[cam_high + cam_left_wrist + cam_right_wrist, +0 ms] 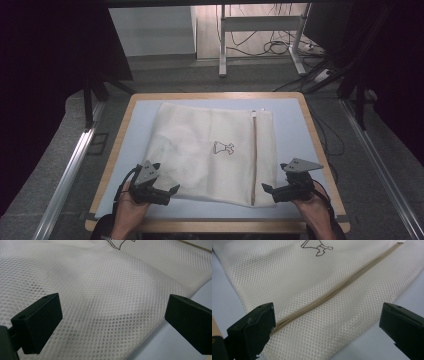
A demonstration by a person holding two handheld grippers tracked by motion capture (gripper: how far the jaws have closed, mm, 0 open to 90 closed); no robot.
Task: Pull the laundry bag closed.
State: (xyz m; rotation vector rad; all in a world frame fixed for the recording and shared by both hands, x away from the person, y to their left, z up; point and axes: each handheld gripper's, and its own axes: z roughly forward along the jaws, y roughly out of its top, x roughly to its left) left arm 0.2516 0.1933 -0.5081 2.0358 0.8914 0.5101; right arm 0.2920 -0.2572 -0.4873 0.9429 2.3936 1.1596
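Two grippers, left gripper [170, 192] and right gripper [269, 192], jaws spread, poised at mesh laundry bag [215, 150]; approach step; next likely: pinch near edge.

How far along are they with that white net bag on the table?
It looks like an early stage. The mesh bag lies flat on the table, its zip apparently closed. Both tongs, left and right, are wide open at the bag's near edge, one at each corner, gripping nothing. The grasping, and whatever follows, is yet to be done.
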